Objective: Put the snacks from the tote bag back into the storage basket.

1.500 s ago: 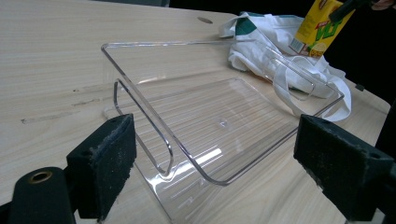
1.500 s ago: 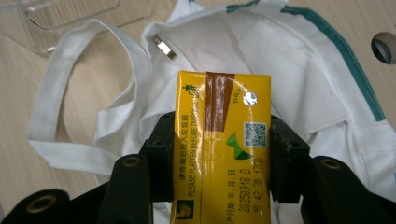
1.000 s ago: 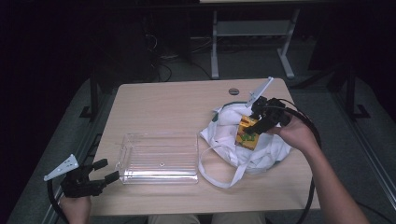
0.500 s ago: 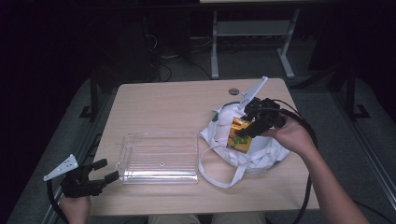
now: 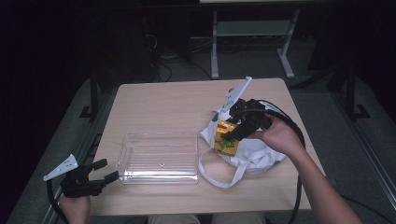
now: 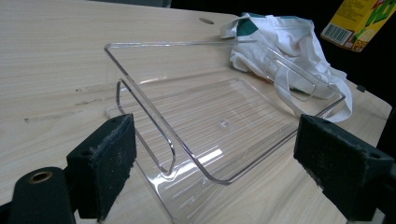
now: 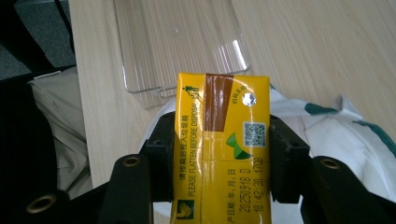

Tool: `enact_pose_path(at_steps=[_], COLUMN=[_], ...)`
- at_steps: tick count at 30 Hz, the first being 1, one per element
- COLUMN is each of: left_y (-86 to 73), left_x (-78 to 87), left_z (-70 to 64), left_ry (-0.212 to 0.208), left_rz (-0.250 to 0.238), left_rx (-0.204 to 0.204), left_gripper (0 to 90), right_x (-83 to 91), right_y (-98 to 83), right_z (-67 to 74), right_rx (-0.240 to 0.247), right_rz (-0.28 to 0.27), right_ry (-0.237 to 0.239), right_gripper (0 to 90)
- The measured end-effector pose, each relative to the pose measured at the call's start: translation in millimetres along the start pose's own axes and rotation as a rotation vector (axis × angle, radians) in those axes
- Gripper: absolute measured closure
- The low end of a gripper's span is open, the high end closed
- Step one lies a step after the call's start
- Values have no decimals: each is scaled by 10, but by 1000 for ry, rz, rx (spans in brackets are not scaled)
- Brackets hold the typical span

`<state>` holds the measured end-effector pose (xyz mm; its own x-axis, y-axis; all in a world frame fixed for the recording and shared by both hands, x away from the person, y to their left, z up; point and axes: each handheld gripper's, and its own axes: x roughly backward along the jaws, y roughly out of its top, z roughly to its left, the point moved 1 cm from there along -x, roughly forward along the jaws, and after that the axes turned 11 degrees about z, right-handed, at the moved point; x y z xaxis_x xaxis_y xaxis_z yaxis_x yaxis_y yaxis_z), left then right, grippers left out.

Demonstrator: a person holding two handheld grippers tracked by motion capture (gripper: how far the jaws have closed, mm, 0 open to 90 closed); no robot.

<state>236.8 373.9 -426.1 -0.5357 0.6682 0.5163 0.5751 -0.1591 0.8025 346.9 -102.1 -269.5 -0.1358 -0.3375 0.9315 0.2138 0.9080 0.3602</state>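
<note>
My right gripper [image 5: 232,133] [image 7: 219,154] is shut on a yellow drink carton [image 5: 225,138] [image 7: 222,149], its black pads pressing both long sides. It holds the carton above a crumpled white cloth bag [image 5: 254,151] [image 7: 341,135] at the table's right. The carton's corner also shows in the left gripper view [image 6: 362,23], beyond the bag [image 6: 285,51]. A clear plastic tray [image 5: 159,157] [image 6: 224,126] [image 7: 182,42] lies empty left of the bag. My left gripper [image 5: 105,170] [image 6: 215,158] rests open at the table's front left corner, its jaws wide and pointed at the tray's near end.
The wooden table [image 5: 173,102] has a small round hole [image 6: 205,21] near its far side. The bag's white handle loop [image 5: 219,175] lies toward the front edge. Table legs and cables [image 5: 215,42] stand on the floor behind.
The right gripper has carried the yellow carton up out of the bag and leftward toward the tray. The left gripper has stayed put.
</note>
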Motion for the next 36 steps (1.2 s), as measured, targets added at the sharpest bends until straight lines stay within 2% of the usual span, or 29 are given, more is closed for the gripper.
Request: enact_pose_path(at_steps=[2, 8, 15, 21, 25, 36], left_y=[0, -1, 0, 0, -1, -1], left_x=[1, 3, 3, 6, 7, 8], left_z=[1, 0, 1, 1, 0, 3], left_ry=[0, 1, 1, 1, 1, 0], left_rz=[0, 0, 0, 1, -1, -1], left_rx=[-1, 3, 1, 4, 4, 4], left_gripper=[128, 128, 127, 128, 127, 128], right_x=[2, -9, -52, -81, -117, -175], right_y=[53, 149, 255, 380, 468, 625], right_z=[19, 81, 157, 261, 320, 382], right_rx=[17, 27, 55, 94, 122, 145], right_rz=[-7, 4, -17, -36, -28, -34], right_ry=[1, 3, 22, 38, 45, 51], right_gripper=[522, 521, 521, 521, 521, 521])
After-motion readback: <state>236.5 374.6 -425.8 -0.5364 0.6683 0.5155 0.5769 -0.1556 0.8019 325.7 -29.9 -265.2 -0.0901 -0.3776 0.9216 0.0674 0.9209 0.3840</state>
